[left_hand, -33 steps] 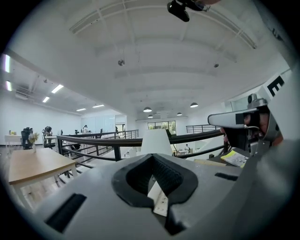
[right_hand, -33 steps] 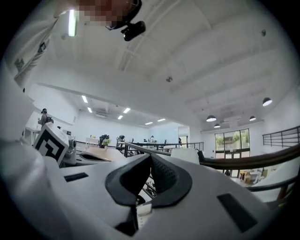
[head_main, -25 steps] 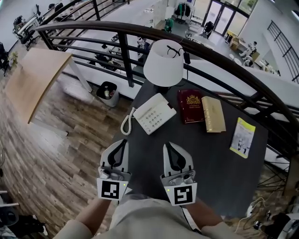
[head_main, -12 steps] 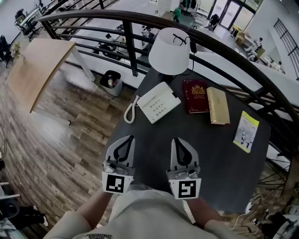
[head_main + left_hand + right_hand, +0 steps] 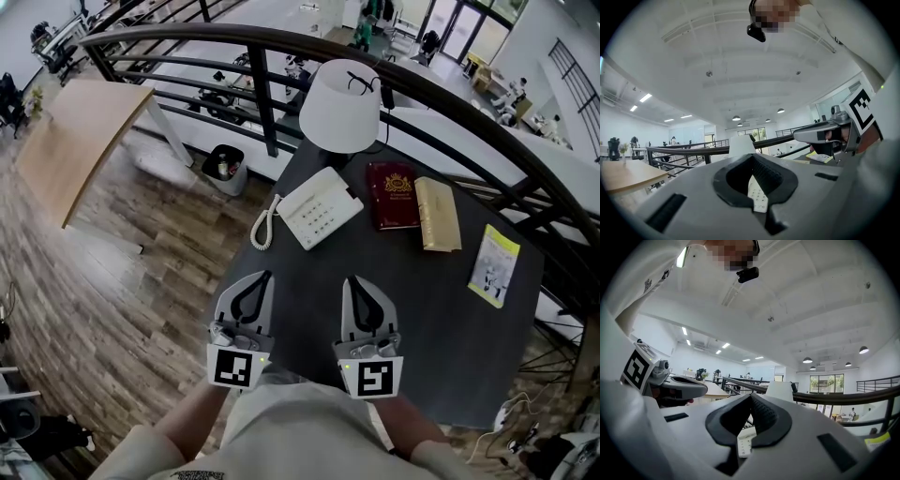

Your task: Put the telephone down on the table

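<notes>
Head view: my left gripper (image 5: 264,276) and right gripper (image 5: 351,280) were clenched empty; telephone (image 5: 319,208) already sat on table (image 5: 441,314), so I judged placement done.

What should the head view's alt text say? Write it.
The left tool and right tool, both shut and empty, point across a dark table toward a white telephone resting there, beside a lamp, red book, tan book and yellow booklet.
</notes>
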The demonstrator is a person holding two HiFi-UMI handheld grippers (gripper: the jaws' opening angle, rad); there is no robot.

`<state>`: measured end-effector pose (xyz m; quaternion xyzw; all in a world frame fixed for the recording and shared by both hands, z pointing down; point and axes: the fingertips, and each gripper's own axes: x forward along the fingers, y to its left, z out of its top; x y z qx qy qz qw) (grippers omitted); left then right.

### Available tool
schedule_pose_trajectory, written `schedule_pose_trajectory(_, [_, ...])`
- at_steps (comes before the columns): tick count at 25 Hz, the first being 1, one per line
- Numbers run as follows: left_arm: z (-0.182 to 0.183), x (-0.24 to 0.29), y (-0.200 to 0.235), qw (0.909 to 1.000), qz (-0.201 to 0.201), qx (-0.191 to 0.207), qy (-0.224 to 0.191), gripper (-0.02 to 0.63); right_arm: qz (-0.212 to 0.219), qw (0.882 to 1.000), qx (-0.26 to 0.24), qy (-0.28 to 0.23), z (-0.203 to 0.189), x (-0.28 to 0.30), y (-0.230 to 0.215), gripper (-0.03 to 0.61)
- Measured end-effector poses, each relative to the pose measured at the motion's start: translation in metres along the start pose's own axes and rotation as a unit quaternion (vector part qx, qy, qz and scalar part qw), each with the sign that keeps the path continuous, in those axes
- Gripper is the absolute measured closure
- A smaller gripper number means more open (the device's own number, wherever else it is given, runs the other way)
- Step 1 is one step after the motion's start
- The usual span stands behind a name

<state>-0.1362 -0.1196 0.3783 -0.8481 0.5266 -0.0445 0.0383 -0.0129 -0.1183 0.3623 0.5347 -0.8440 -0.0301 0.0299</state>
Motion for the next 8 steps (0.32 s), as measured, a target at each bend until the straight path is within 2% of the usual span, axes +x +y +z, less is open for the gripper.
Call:
schedule_pose_trajectory(3, [0.0012, -0.0004, -0.0025, 1.0, -0.005, 0.001, 0.0, 0.609, -0.003, 1.0, -0.001, -0.003, 0.0024, 0.0001, -0.001, 0.575])
schedule_pose_trajectory(8, [0.0019, 0.003, -0.0033, 0.999, -0.021, 0.038, 0.013, 0.609, -0.008, 1.0, -0.002, -0.006, 0.0065, 0.0022, -0.005, 0.575])
